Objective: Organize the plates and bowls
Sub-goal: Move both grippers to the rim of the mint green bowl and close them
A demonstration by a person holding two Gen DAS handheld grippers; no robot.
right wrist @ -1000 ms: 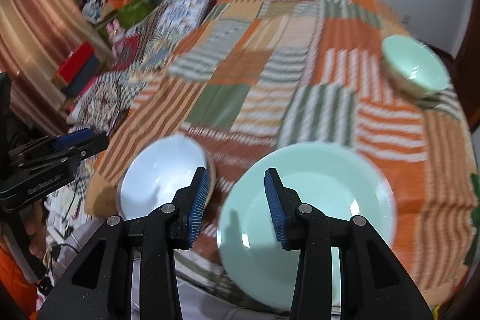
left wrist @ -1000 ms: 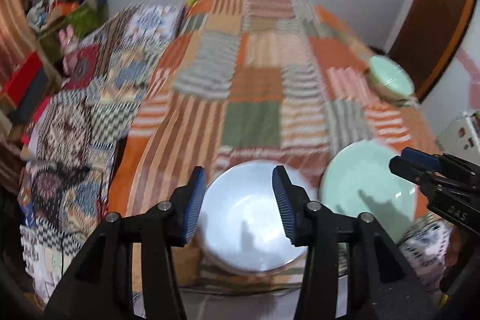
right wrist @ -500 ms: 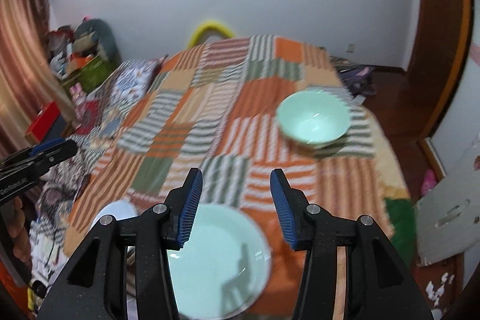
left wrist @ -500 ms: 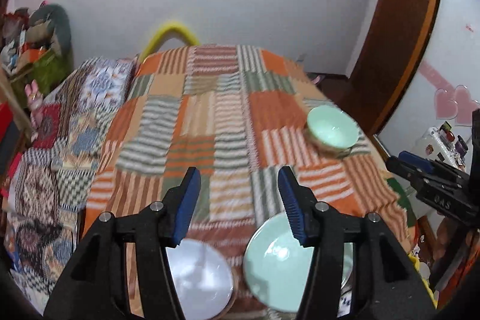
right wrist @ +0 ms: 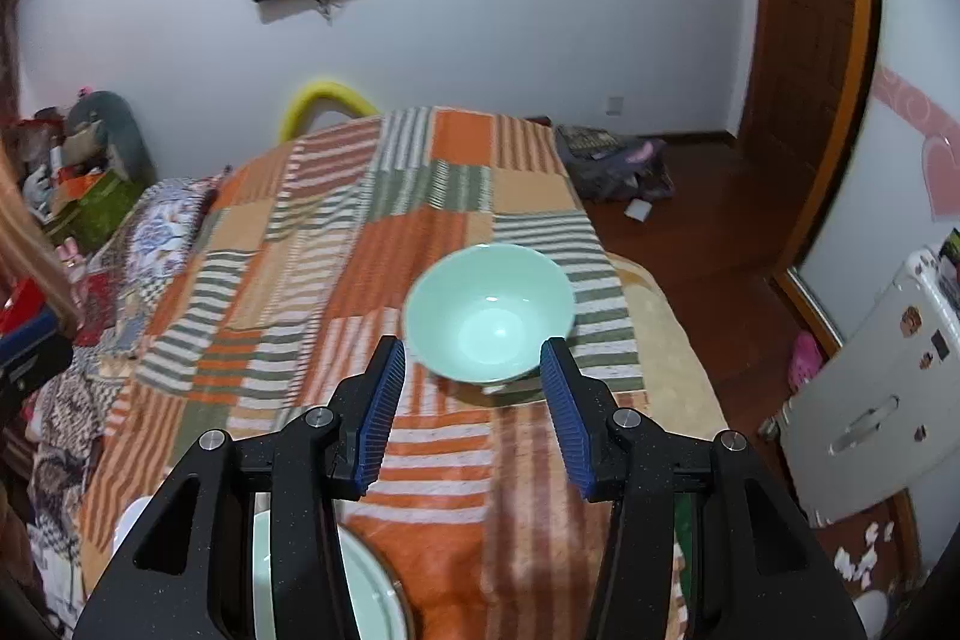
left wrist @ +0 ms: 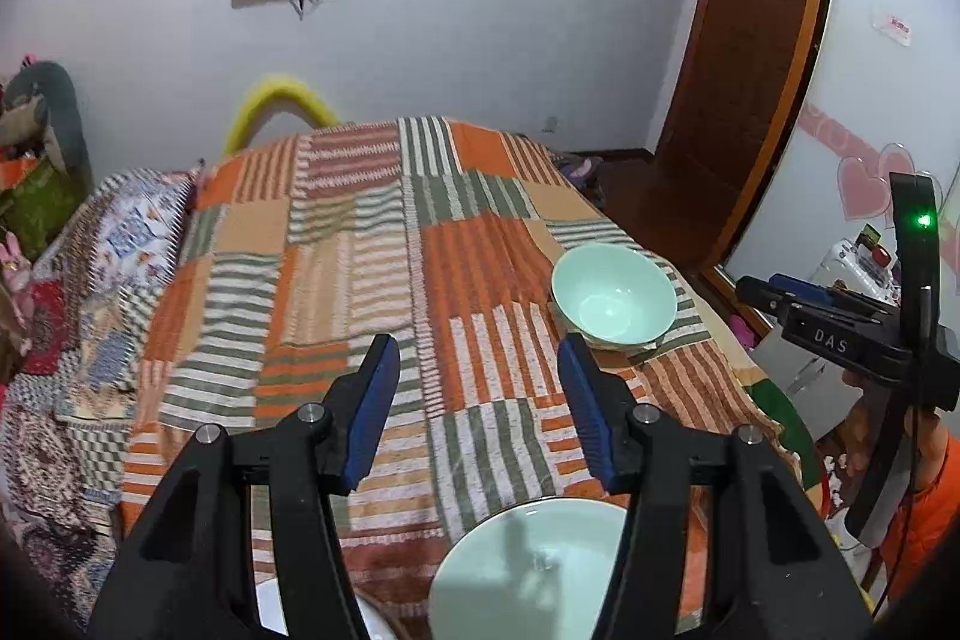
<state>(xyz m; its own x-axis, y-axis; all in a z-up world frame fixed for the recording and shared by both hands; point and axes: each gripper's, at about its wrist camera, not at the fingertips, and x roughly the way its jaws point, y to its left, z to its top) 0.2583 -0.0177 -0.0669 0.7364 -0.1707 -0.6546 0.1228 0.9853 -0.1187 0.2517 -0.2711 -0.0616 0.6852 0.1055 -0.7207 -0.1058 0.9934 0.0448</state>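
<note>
Both views have lifted off the near plate (left wrist: 528,568) toward the green bowl (right wrist: 489,313), mid-frame on the bed (left wrist: 336,244). The left tool (left wrist: 477,403) and right tool (right wrist: 471,415) both gape empty (nothing gripped), so the bowl looks the next pick.

Green bowl (left wrist: 613,293) beyond empty left gripper (left wrist: 478,388)

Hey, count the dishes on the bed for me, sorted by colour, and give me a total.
Mint green: 2, a bowl and a plate
White: 1, a dish at the near edge, mostly hidden
Total: 3
</note>
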